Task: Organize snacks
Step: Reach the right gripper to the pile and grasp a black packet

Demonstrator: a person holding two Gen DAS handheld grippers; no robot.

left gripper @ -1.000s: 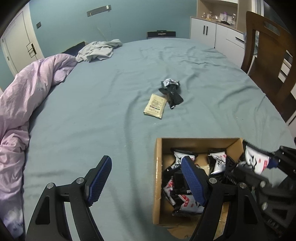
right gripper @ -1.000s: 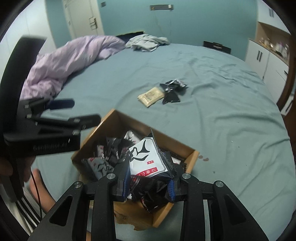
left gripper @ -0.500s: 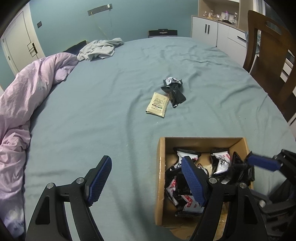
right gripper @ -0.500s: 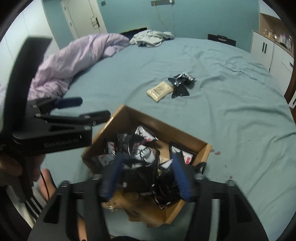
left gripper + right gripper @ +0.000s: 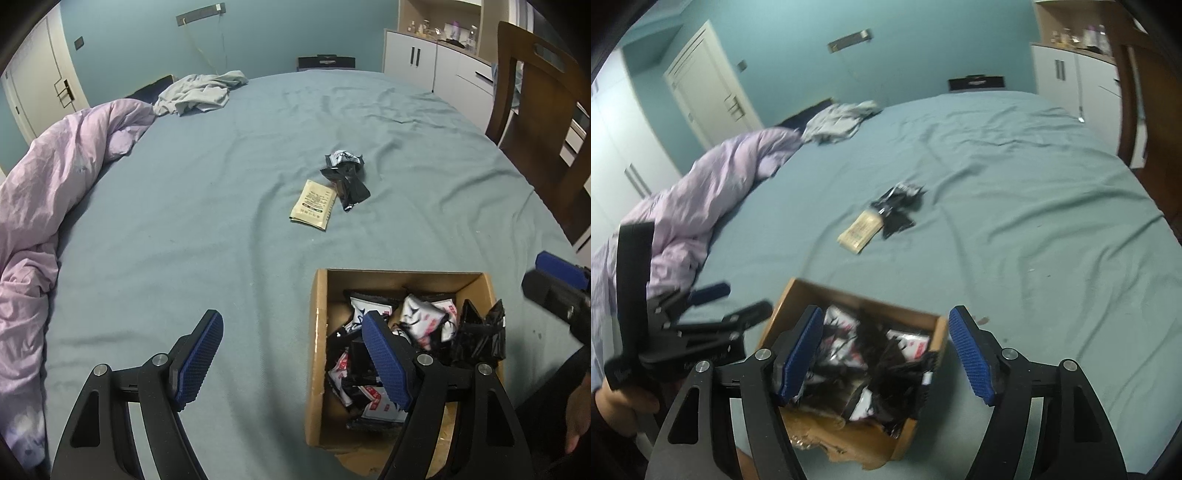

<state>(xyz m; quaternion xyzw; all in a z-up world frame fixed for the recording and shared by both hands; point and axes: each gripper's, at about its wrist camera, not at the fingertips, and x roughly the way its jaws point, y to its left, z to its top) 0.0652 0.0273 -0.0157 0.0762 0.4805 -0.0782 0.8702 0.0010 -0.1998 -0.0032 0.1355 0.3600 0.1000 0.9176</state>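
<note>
**Kid:** Left wrist view first. Where are your snacks?

**Helper:** Most of them sit in the cardboard box [image 5: 318, 354] on the blue bed [image 5: 207, 206]. Black and white snack packets [image 5: 424, 325] are piled inside it. Past the far side of the box, well apart from it, a tan packet [image 5: 313, 204] lies flat on the sheet. A crumpled black packet [image 5: 347, 177] lies just beside the tan one, a little farther from the box.

**Kid:** What is your left gripper [image 5: 291, 354] doing?

**Helper:** It hangs over the left side of the box with its jaws spread wide. Nothing is between them. One blue pad is over the box, the other over bare sheet.

**Kid:** And your right gripper [image 5: 886, 350]?

**Helper:** Its jaws have just been opening. They are let go now and hold nothing. The packets in the box show below the gap between the pads, but the pads do not press on them.

**Kid:** What else is far from the box?

**Helper:** A purple blanket [image 5: 48, 192] is bunched along the left edge of the bed.
</note>
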